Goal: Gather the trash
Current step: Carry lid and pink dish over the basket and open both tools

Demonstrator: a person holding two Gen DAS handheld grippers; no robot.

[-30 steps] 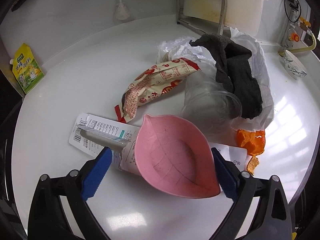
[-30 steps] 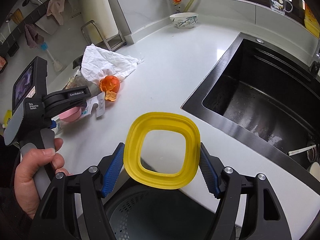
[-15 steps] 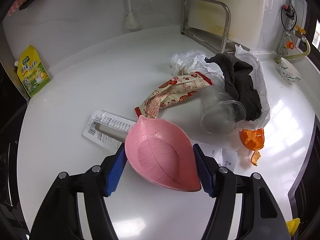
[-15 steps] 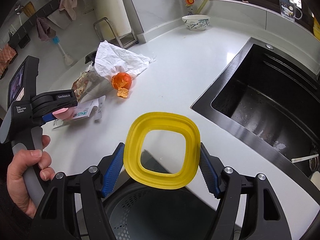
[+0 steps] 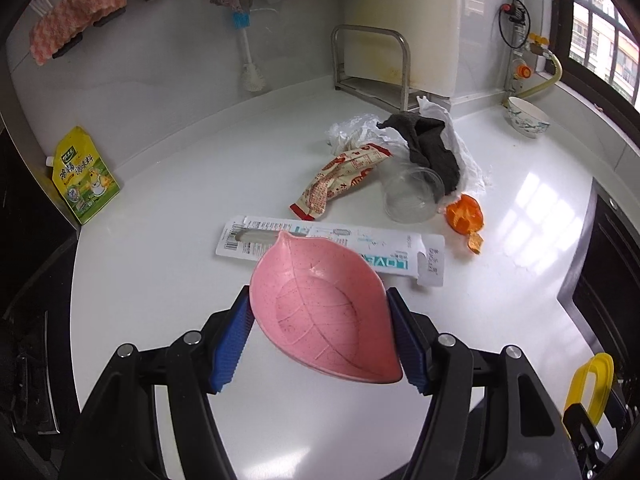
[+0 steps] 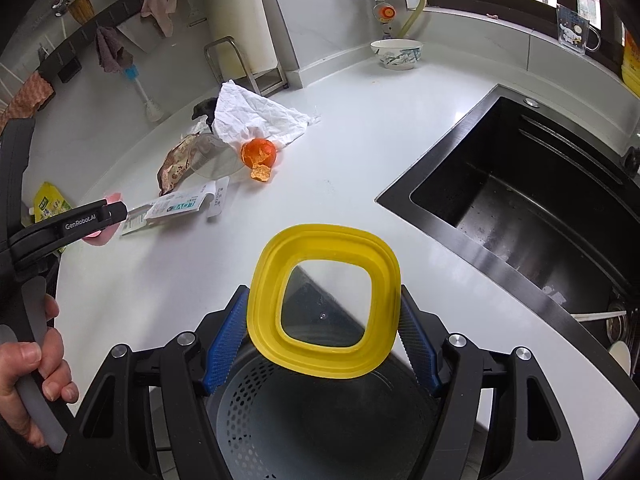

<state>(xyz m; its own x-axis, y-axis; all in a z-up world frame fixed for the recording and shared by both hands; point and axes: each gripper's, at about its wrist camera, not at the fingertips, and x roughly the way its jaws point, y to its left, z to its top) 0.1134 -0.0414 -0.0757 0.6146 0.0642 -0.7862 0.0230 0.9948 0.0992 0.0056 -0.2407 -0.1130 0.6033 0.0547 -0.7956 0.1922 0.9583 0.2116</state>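
Left gripper (image 5: 320,336) is held level above the bench (image 5: 160,280), fingers clamped on a pink leaf-shaped dish (image 5: 324,312). Right gripper (image 6: 322,336) fingers are clamped on a yellow-rimmed lid (image 6: 324,300) over a grey bin (image 6: 320,420). Trash, including orange peel (image 6: 259,153), is left piled on the bench.

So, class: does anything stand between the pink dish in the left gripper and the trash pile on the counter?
Nothing stands upright in between. The pink dish, clamped in the left gripper, faces bare counter, then the flat toothbrush pack, the first of the trash, with the wrapper behind.
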